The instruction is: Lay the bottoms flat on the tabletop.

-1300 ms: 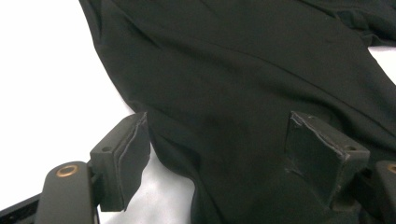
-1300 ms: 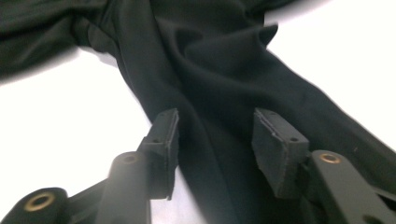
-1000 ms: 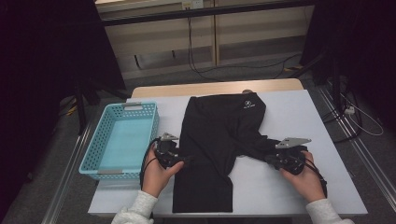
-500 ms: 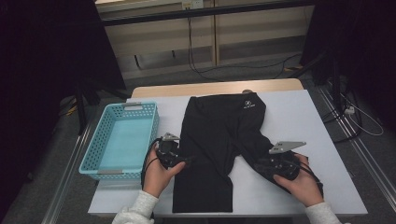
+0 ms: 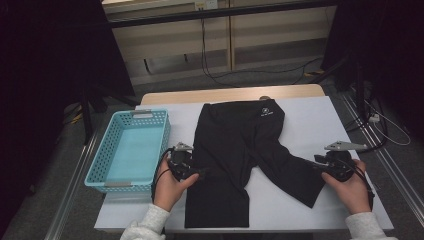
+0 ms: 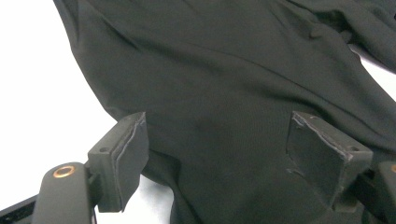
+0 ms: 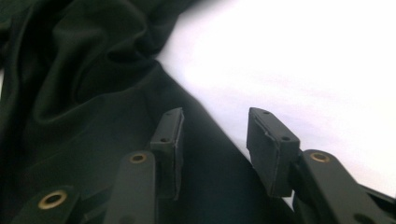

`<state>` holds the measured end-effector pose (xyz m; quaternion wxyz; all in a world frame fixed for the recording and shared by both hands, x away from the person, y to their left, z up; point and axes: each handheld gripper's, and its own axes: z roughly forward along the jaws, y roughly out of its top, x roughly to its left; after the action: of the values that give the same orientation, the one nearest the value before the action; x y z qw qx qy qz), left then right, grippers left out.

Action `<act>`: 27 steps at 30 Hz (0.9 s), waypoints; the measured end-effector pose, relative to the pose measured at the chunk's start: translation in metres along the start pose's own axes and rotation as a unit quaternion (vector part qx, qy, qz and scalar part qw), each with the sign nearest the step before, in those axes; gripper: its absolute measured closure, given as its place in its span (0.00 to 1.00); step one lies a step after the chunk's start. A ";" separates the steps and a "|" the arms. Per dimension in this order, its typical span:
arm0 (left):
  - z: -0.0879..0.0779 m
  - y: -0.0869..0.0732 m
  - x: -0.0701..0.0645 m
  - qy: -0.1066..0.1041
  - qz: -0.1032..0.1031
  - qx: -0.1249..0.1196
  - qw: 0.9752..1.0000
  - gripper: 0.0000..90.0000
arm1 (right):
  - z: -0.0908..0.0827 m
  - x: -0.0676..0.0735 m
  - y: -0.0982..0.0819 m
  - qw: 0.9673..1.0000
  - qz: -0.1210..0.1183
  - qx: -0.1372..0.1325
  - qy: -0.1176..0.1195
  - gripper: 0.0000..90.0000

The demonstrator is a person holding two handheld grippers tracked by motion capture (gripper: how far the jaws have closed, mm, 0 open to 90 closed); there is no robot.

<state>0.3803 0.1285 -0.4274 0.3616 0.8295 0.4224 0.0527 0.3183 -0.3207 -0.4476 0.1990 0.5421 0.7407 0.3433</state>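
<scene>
Your left hand-held gripper (image 5: 199,173) rests at the left edge of the black shorts (image 5: 240,150), with the turquoise basket (image 5: 131,150) just beside it on its outer side, standing on the white desk (image 5: 320,120). In the left gripper view, the left hand-held gripper (image 6: 217,158) has its jaws standing wide apart, with the fabric of the black shorts (image 6: 224,84) lying between and ahead of them; the pads do not press on the cloth, so nothing is gripped. The shorts lie spread flat between your two hand-held grippers, waistband at the far side, one leg running toward you and the other angled out toward your right hand-held gripper (image 5: 320,167). In the right gripper view, the right hand-held gripper (image 7: 215,140) has its jaws part open, having just been opening; the hem edge of the black shorts (image 7: 93,102) lies under the left jaw and runs into the gap, while the right jaw stands over the bare desk (image 7: 303,70). The pads clamp nothing.
</scene>
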 end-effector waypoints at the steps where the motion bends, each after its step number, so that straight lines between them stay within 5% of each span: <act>1: 0.000 0.000 0.000 0.000 0.000 0.000 1.000 0.24 | 0.002 0.001 -0.001 1.000 -0.003 0.009 -0.001 0.65; 3: 0.000 0.000 0.000 0.001 -0.003 -0.002 1.000 0.24 | 0.005 0.003 -0.003 1.000 -0.010 0.022 -0.006 0.71; 6: -0.001 0.000 0.000 0.004 0.000 -0.002 1.000 0.24 | 0.001 0.005 0.000 0.999 -0.026 0.020 -0.008 0.93; 8: -0.001 0.000 0.000 0.005 -0.001 -0.002 1.000 0.24 | -0.001 0.008 0.002 0.999 -0.028 0.021 0.015 1.00; 14: -0.003 0.000 0.001 0.003 -0.003 -0.001 1.000 0.24 | -0.008 0.036 0.002 0.995 -0.055 0.031 0.074 1.00; 17: -0.004 0.000 0.000 0.003 -0.004 -0.004 1.000 0.24 | -0.005 0.050 0.001 0.993 -0.087 0.036 0.069 0.97; 19: -0.003 0.000 0.000 0.000 -0.003 -0.002 1.000 0.24 | -0.002 0.049 0.002 0.995 -0.085 0.016 0.053 0.80; 22: -0.002 0.000 0.000 0.001 -0.003 0.000 1.000 0.24 | 0.008 0.042 -0.003 0.995 -0.074 0.023 0.058 0.74; 24: -0.001 0.000 0.000 0.002 -0.006 -0.001 1.000 0.24 | 0.011 0.043 -0.007 0.995 -0.078 0.008 0.065 0.78; 26: 0.000 -0.001 0.000 0.003 -0.004 0.004 1.000 0.24 | 0.010 0.046 -0.004 0.995 -0.073 0.028 0.067 0.99; 27: 0.000 -0.001 0.000 0.005 -0.001 0.005 1.000 0.24 | 0.010 0.048 -0.003 0.994 -0.072 0.030 0.071 1.00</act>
<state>0.3797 0.1284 -0.4282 0.3552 0.8305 0.4255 0.0546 0.3067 -0.2729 -0.4532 0.1533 0.4677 0.8000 0.3432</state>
